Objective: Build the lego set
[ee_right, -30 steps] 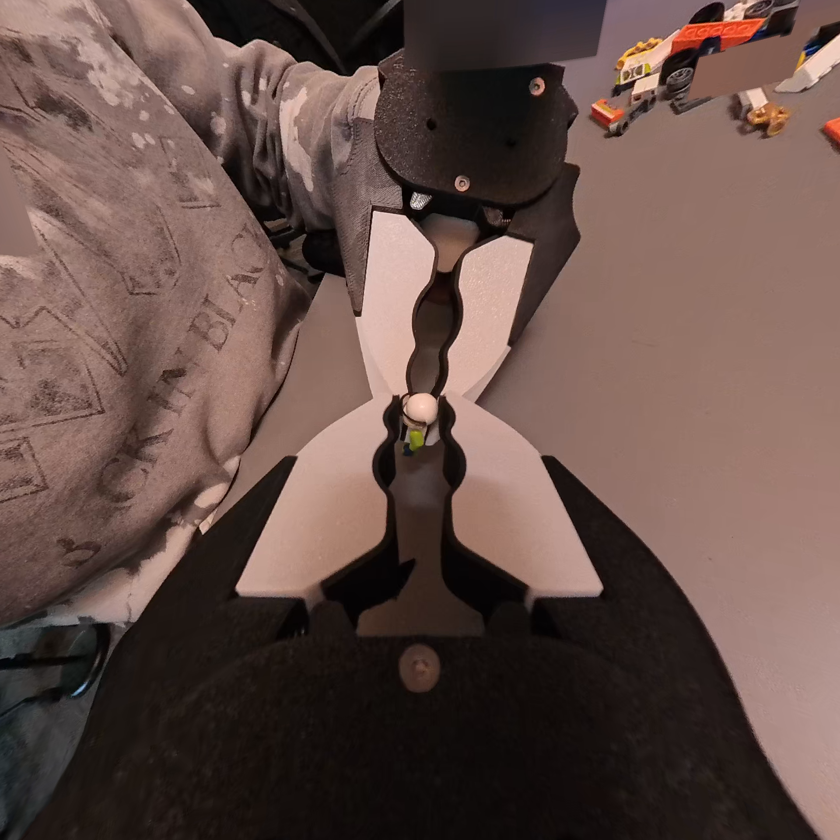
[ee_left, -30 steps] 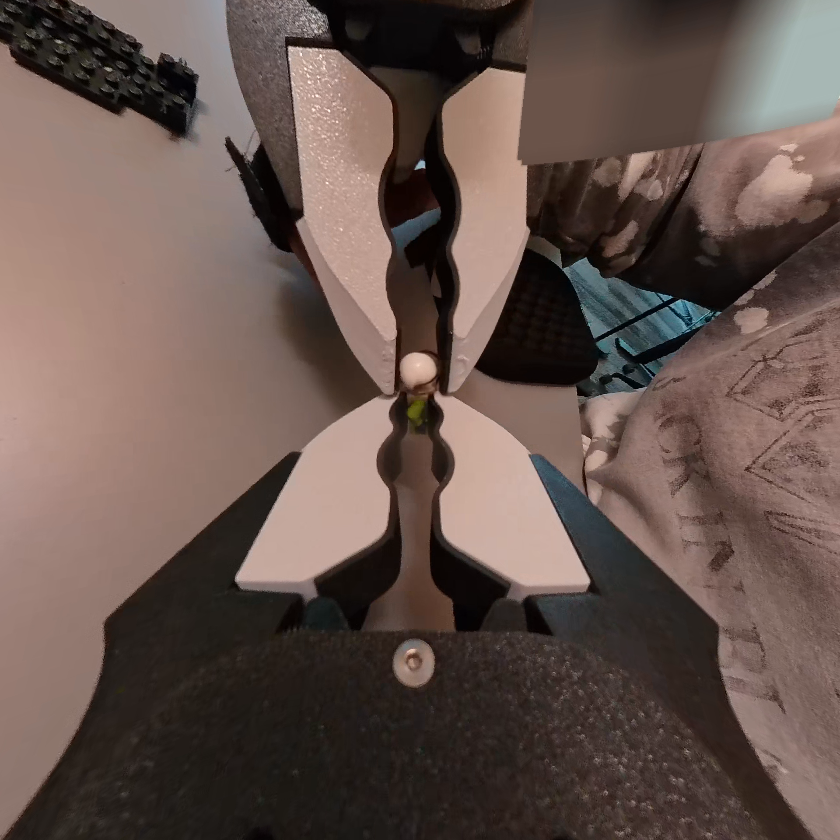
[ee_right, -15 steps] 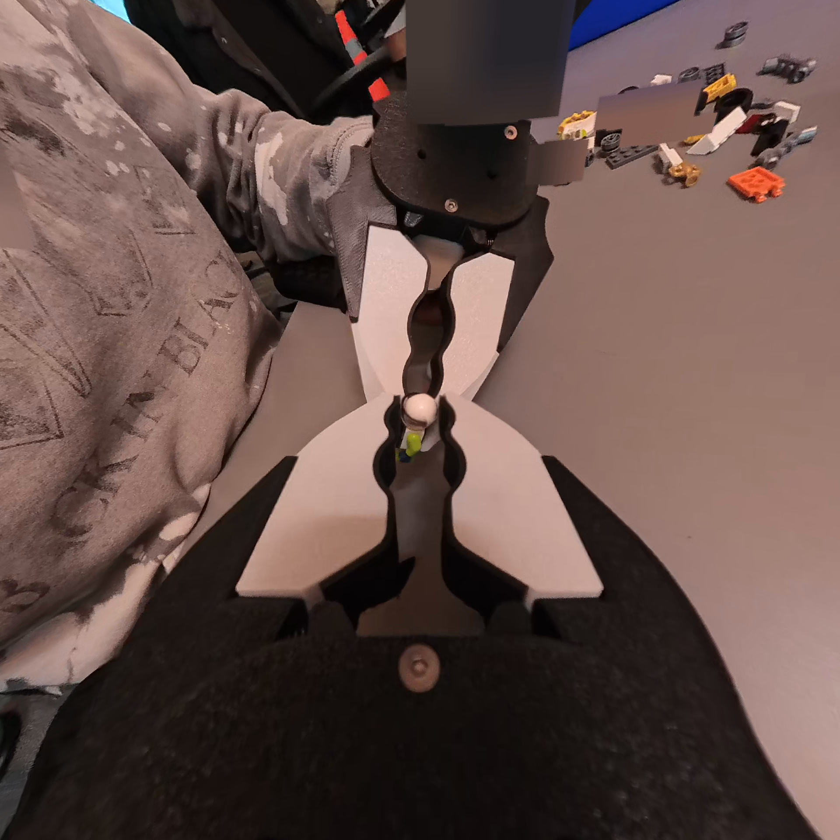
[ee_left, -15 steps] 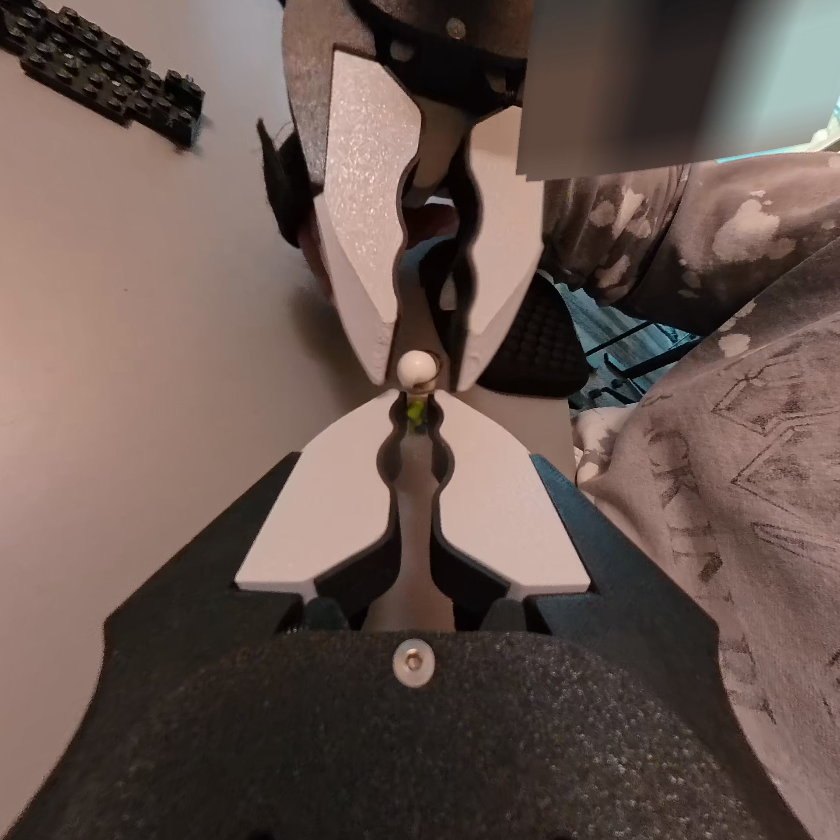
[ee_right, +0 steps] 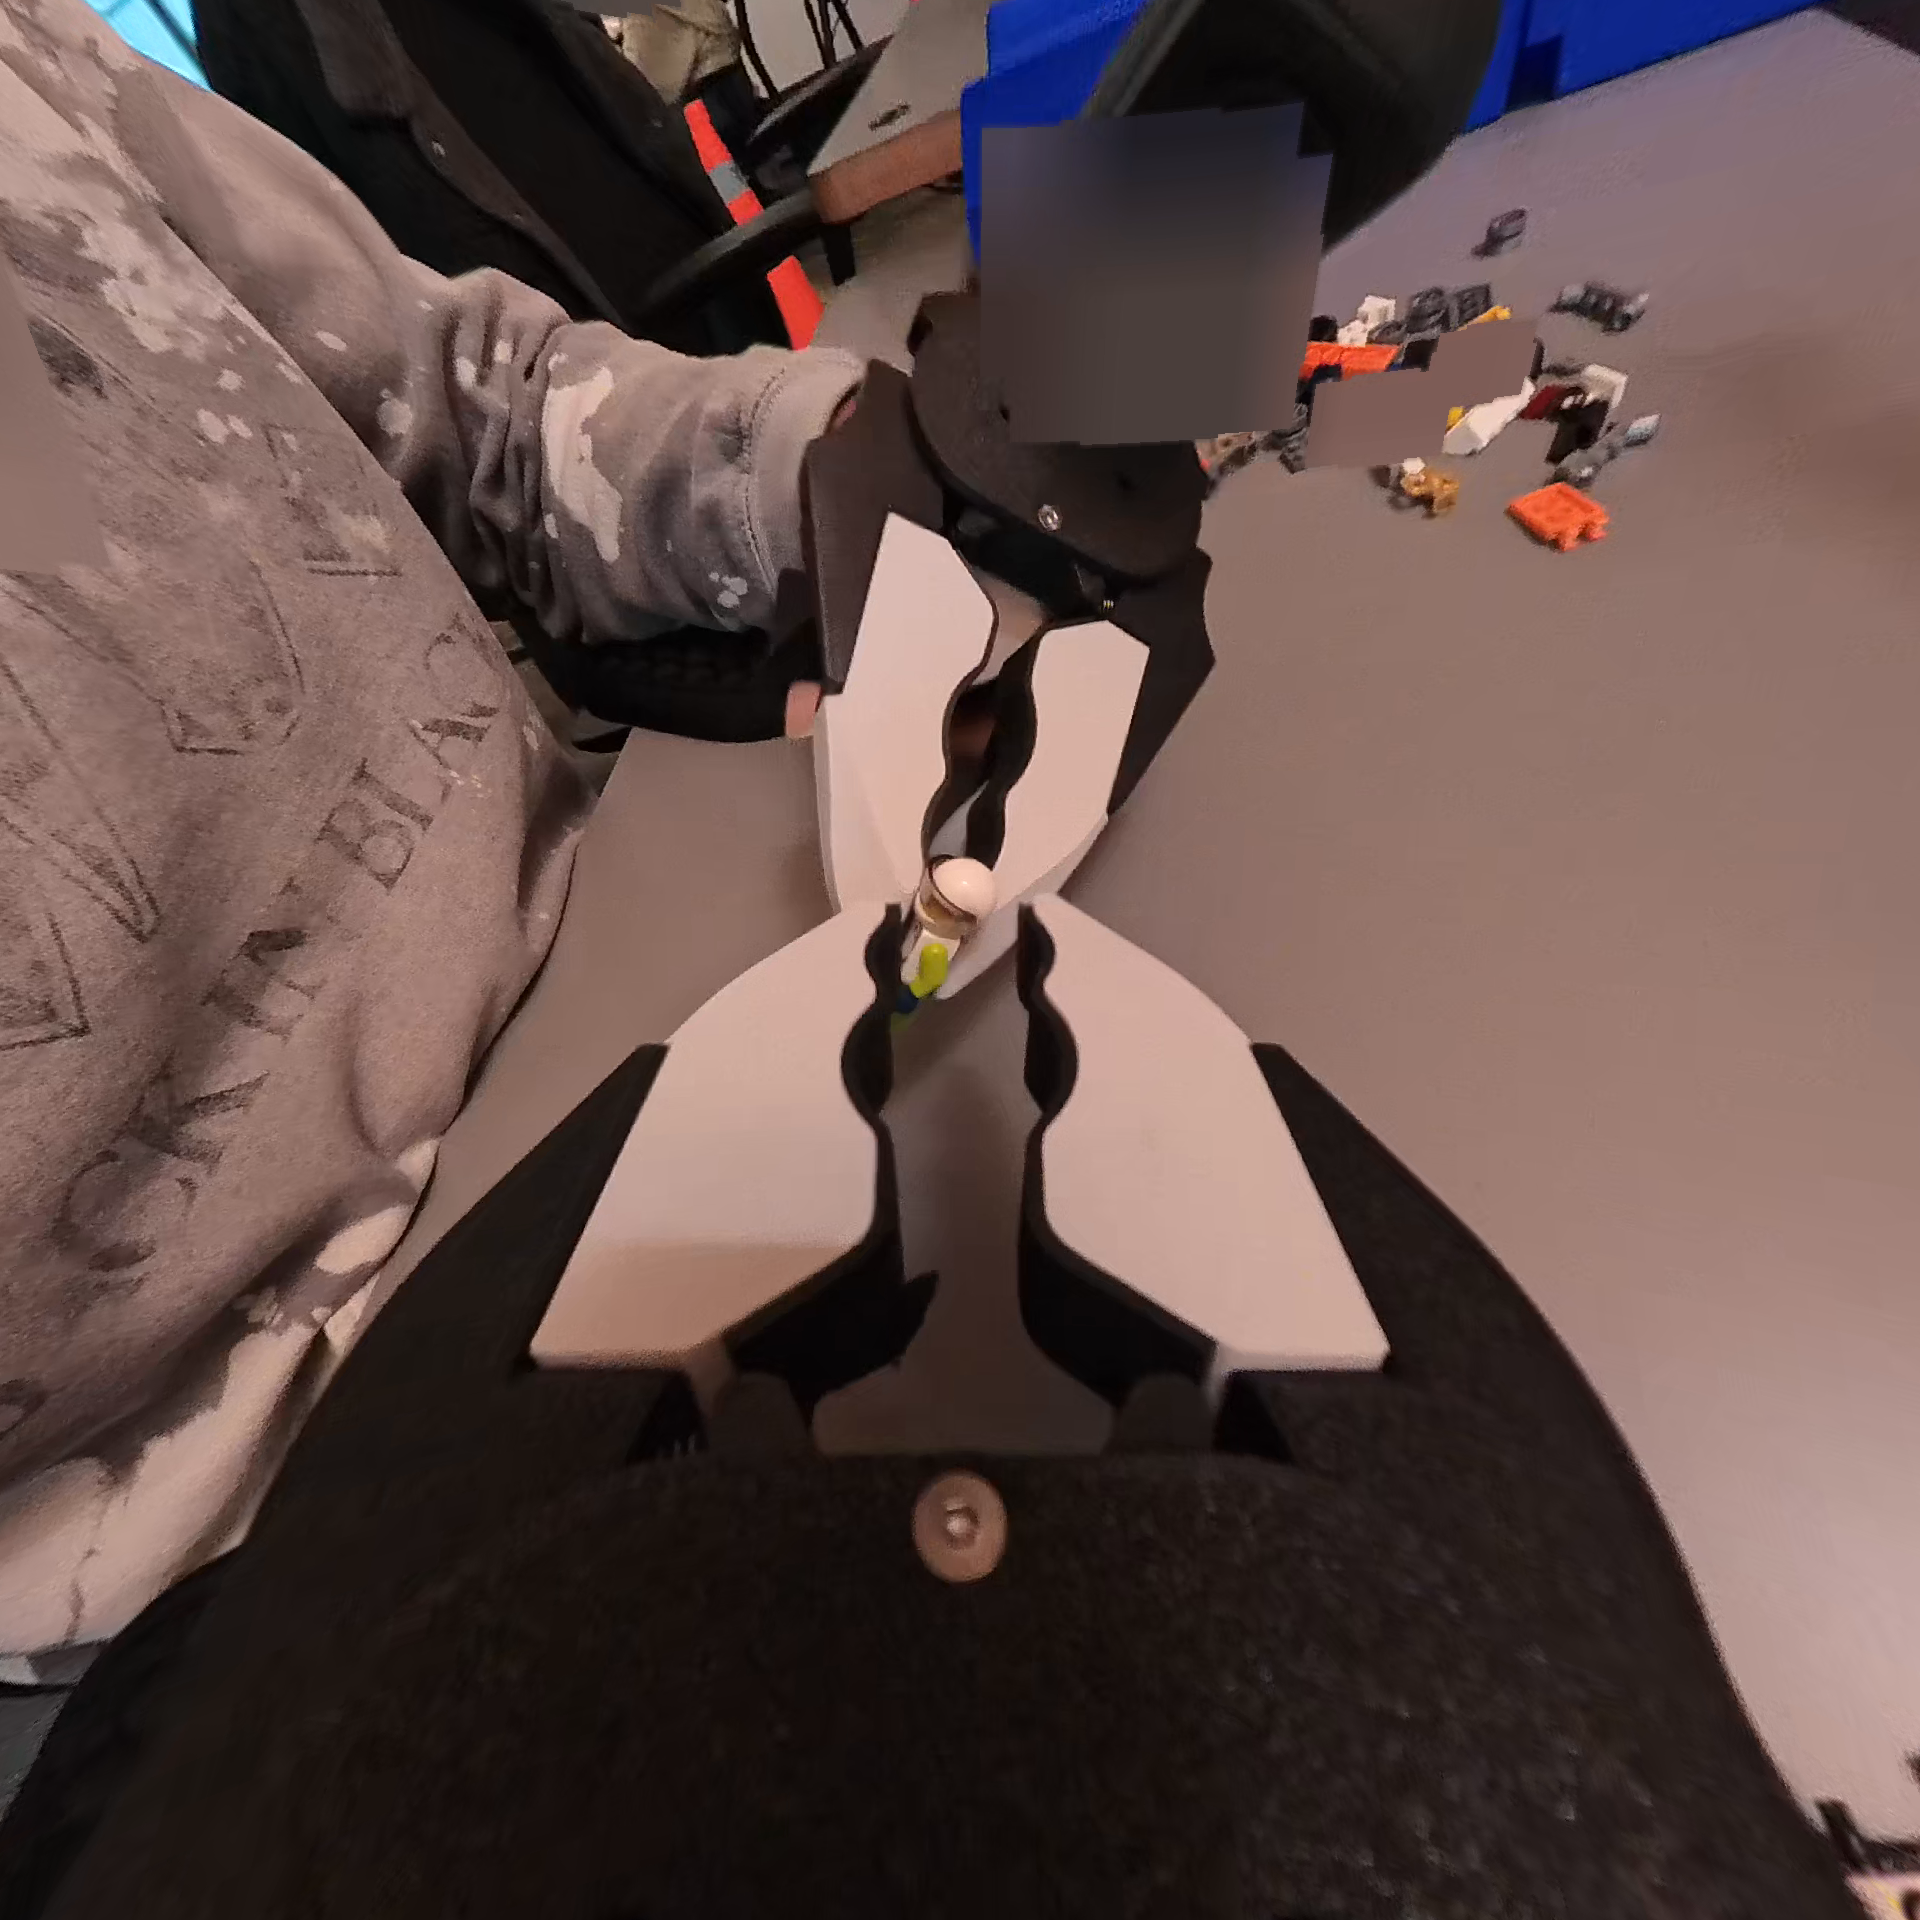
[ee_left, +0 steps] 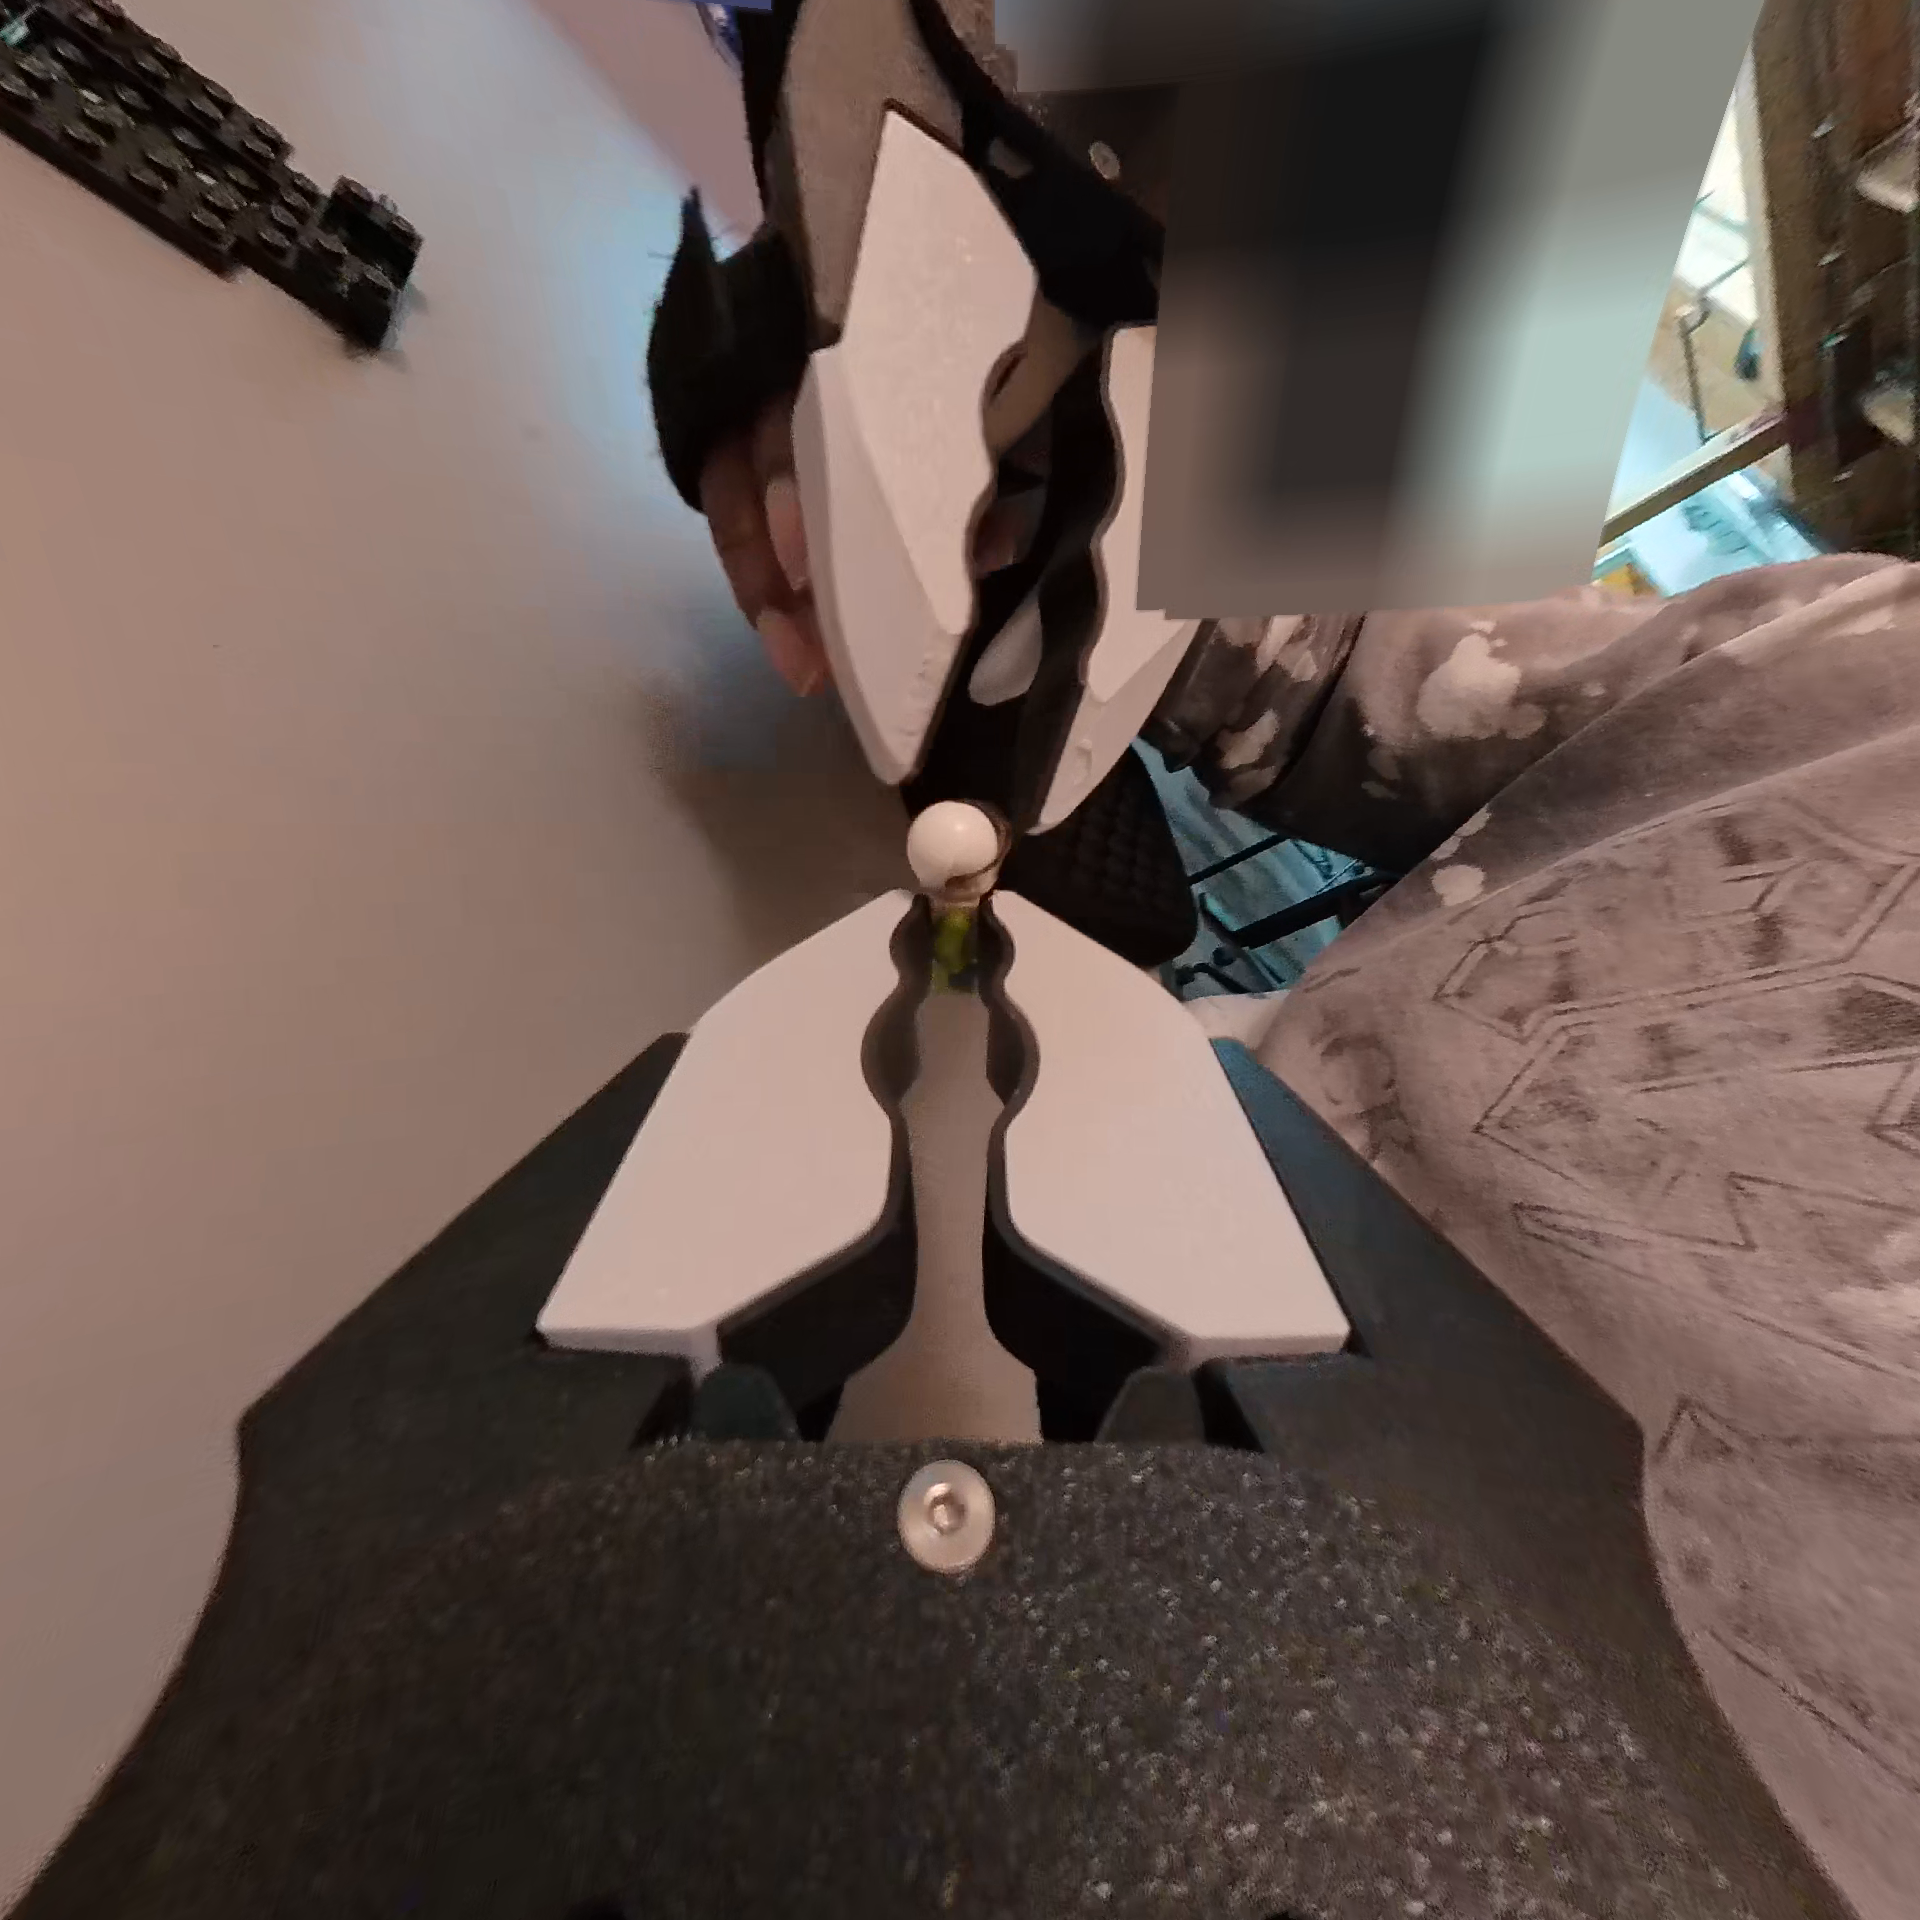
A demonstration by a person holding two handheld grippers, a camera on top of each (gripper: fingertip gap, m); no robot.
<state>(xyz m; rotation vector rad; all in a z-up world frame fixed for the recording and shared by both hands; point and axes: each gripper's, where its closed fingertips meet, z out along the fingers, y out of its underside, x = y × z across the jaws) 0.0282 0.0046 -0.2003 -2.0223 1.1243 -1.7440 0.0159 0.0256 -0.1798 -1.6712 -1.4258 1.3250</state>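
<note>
A small minifigure with a white helmet (ee_left: 948, 842) and a yellow-green torso is held upright over the table. My left gripper (ee_left: 951, 920) is shut on its body, and the helmet sticks out past the fingertips. My right gripper (ee_right: 956, 920) is open, its jaws apart on either side of the minifigure (ee_right: 940, 925) without pinching it. In the left wrist view the right gripper (ee_left: 977, 795) hangs tilted just above the helmet. In the right wrist view the left gripper (ee_right: 951, 899) comes in from the top and holds the figure.
A black studded plate assembly (ee_left: 208, 177) lies on the grey table (ee_left: 260, 831) at far left. Loose Lego pieces (ee_right: 1475, 416) and an orange plate (ee_right: 1558, 514) lie far right. A person's grey sleeve (ee_right: 582, 457) and torso are close by. A blue bin (ee_right: 1621, 73) stands behind. Both grippers' tips are close together, under 4 cm apart.
My right gripper has opened, let go of the helmet and tilted back slightly. My left gripper keeps its hold on the minifigure. Both views have swung upward.
</note>
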